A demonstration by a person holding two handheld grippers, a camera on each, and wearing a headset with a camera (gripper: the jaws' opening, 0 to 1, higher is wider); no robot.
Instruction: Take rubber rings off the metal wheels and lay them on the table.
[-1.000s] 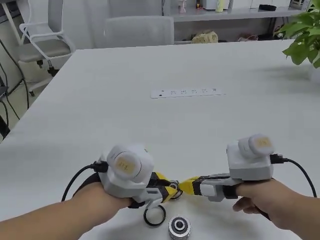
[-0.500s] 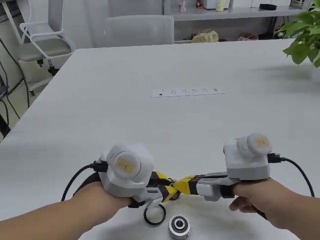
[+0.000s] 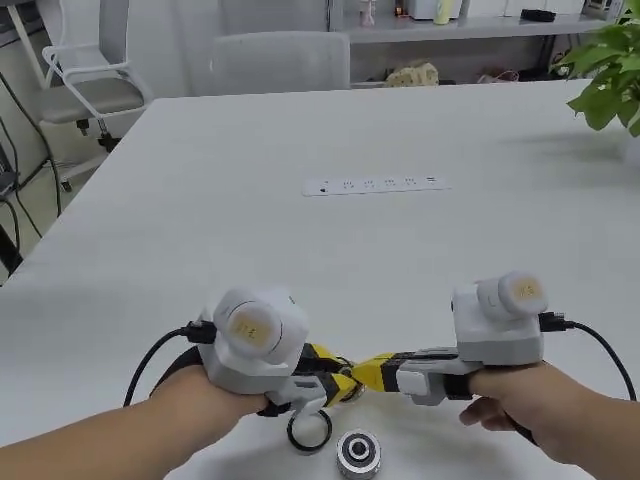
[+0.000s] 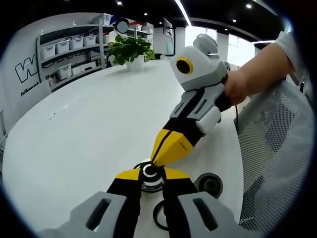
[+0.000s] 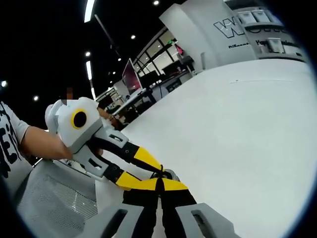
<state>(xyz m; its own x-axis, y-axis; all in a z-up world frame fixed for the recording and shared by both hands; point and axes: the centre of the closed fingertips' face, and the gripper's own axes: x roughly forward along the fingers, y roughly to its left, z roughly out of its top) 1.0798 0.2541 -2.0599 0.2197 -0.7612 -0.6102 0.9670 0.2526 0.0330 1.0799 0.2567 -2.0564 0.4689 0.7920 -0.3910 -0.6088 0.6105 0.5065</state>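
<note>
My left gripper [image 4: 149,174] is shut on a metal wheel [image 4: 150,182] that carries a black rubber ring, held low over the near table edge. My right gripper [image 4: 156,160] comes in from the right, its yellow tips together and pinching the ring's rim. In the head view the two grippers meet tip to tip, left gripper [image 3: 338,382] against right gripper [image 3: 360,376]. From the right gripper view, my right gripper [image 5: 158,184] points at the wheel [image 5: 169,174] in the left gripper [image 5: 156,176]. A loose rubber ring [image 3: 308,431] and a bare metal wheel [image 3: 358,452] lie just below.
A white power strip [image 3: 373,185] lies mid-table. A potted plant [image 3: 608,72] stands at the far right corner. Chairs [image 3: 280,60] stand behind the far edge. The white table [image 3: 300,260] stretches wide beyond the grippers. A mesh chair back [image 4: 272,163] is close behind.
My right gripper has slid a little to the left, bringing its tips against the wheel in the left gripper. The left gripper, loose ring and bare wheel stayed put.
</note>
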